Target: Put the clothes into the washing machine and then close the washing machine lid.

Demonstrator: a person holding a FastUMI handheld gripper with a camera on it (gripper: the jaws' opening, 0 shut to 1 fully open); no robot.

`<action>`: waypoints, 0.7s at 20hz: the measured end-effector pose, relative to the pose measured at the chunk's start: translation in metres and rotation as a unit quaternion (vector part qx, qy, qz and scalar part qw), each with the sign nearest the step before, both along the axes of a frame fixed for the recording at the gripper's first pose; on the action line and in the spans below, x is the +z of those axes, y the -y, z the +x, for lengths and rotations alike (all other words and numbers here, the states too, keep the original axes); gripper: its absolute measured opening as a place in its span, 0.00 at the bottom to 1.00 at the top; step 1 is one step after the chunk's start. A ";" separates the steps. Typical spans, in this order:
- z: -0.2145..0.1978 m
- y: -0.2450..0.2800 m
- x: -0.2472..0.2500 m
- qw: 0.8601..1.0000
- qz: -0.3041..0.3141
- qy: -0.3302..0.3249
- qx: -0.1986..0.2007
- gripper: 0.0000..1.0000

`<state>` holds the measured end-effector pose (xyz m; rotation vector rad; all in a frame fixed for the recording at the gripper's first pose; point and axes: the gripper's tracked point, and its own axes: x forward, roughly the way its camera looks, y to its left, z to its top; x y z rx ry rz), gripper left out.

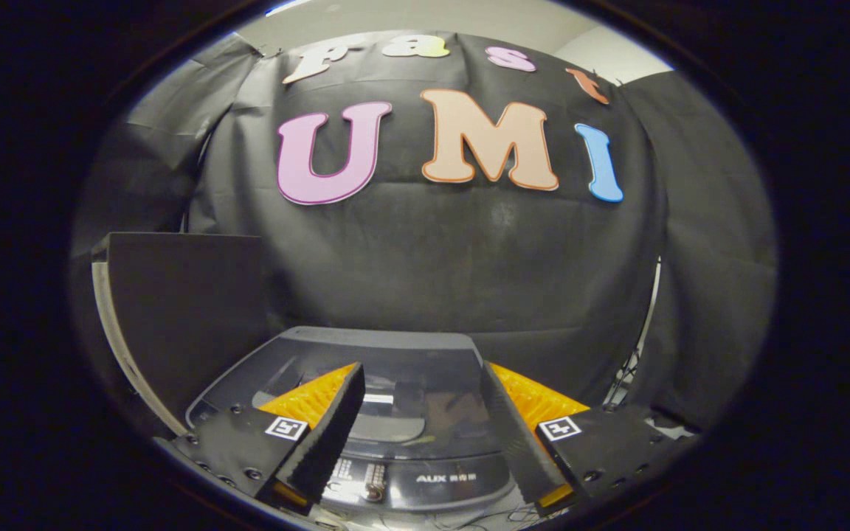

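Gripper view has you looking down over the washing machine (395, 354), a dark top-loader sitting against the booth's black cloth wall (432, 258), with a dark panel (181, 302) standing close on its left. Its lid (395, 435) looks shut and glossy, so no clothes show, and whether any are inside you cannot tell. Your gripper (417, 435) hangs above the lid, fingers spread wide and holding nothing. You have open room ahead and to the right; the panel's edge crowds the left side.
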<state>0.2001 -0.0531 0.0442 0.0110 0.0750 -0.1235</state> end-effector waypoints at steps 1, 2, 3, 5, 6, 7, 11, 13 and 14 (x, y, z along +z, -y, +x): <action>-0.008 0.001 -0.005 1.000 0.007 0.001 0.003 0.98; -0.015 0.002 -0.009 1.000 0.012 0.003 0.006 0.98; -0.022 0.004 -0.012 1.000 0.012 0.005 0.007 0.98; -0.038 0.011 -0.024 1.000 0.017 0.004 0.004 0.98; -0.047 0.010 -0.028 1.000 0.022 0.011 0.008 0.97; -0.057 0.008 -0.028 0.999 0.027 0.021 0.013 0.97; -0.087 0.007 -0.041 0.999 0.024 0.043 0.019 0.95; -0.101 0.010 -0.052 0.999 0.034 0.039 0.014 0.96; -0.106 0.010 -0.057 0.998 0.042 0.037 0.012 0.96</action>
